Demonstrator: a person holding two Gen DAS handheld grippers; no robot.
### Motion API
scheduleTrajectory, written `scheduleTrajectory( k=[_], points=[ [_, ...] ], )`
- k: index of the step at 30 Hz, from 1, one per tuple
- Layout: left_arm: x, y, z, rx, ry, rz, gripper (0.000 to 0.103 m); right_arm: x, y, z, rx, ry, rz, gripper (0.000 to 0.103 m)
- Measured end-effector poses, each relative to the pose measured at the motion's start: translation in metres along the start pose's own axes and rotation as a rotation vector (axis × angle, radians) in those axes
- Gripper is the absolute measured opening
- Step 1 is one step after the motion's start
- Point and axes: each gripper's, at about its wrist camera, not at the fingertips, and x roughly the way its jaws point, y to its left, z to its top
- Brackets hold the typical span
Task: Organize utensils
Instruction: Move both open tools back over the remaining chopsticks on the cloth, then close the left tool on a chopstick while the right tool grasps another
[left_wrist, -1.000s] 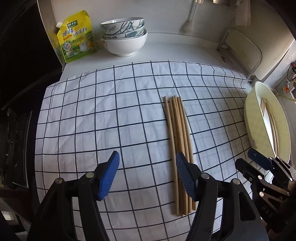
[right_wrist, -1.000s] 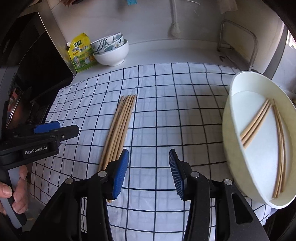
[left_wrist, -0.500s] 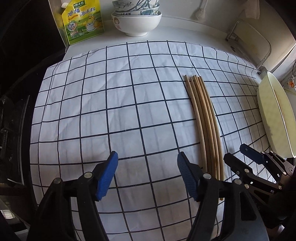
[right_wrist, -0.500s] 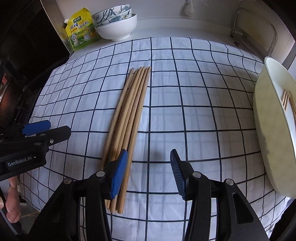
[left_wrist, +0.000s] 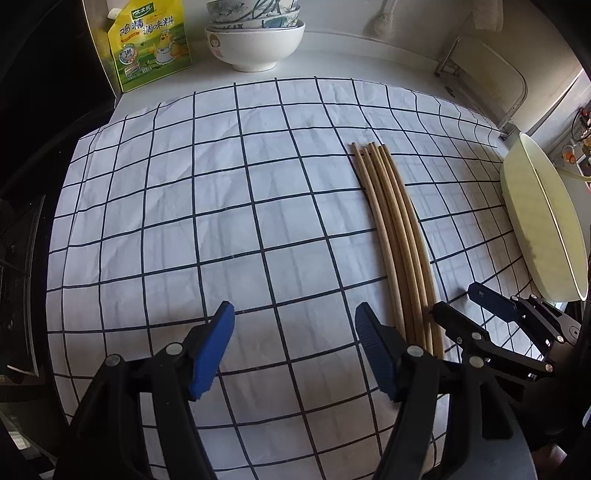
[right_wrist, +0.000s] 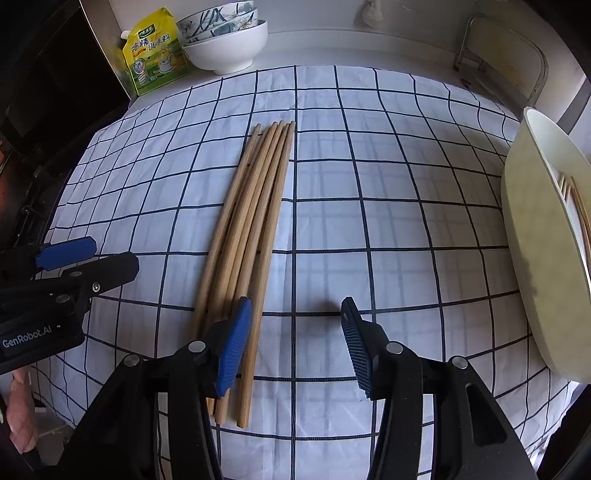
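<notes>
Several wooden chopsticks (left_wrist: 397, 236) lie side by side on the checked cloth (left_wrist: 207, 221); they also show in the right wrist view (right_wrist: 251, 236). My left gripper (left_wrist: 295, 350) is open and empty, low over the cloth, just left of the chopsticks' near ends. My right gripper (right_wrist: 295, 343) is open and empty, its left finger over the chopsticks' near ends. It shows in the left wrist view (left_wrist: 476, 314) beside the bundle. A white oval dish (right_wrist: 543, 251) at the right holds more chopsticks (right_wrist: 576, 199).
A yellow-green seasoning pouch (left_wrist: 151, 40) and stacked bowls (left_wrist: 255, 40) stand at the back of the counter. A metal rack (left_wrist: 484, 74) is at the back right. A dark stove area (right_wrist: 33, 147) borders the cloth on the left.
Both grippers have moved forward and lower toward the cloth. The right gripper has shifted left, so its left finger now sits over the chopsticks' near ends. The chopsticks have not moved.
</notes>
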Motion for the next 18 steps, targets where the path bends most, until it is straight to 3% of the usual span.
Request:
scheduleTrajectory(
  k=[12,18],
  points=[
    [0.011,-0.027,0.001,0.056,-0.007,-0.032,0.069,-0.006,-0.034,-0.002,0.056,-0.008,-0.042,0.048],
    [0.022,-0.038,0.003,0.084,0.008,-0.022,0.069,-0.009,-0.042,-0.003,0.064,-0.013,-0.018,0.048]
  ],
)
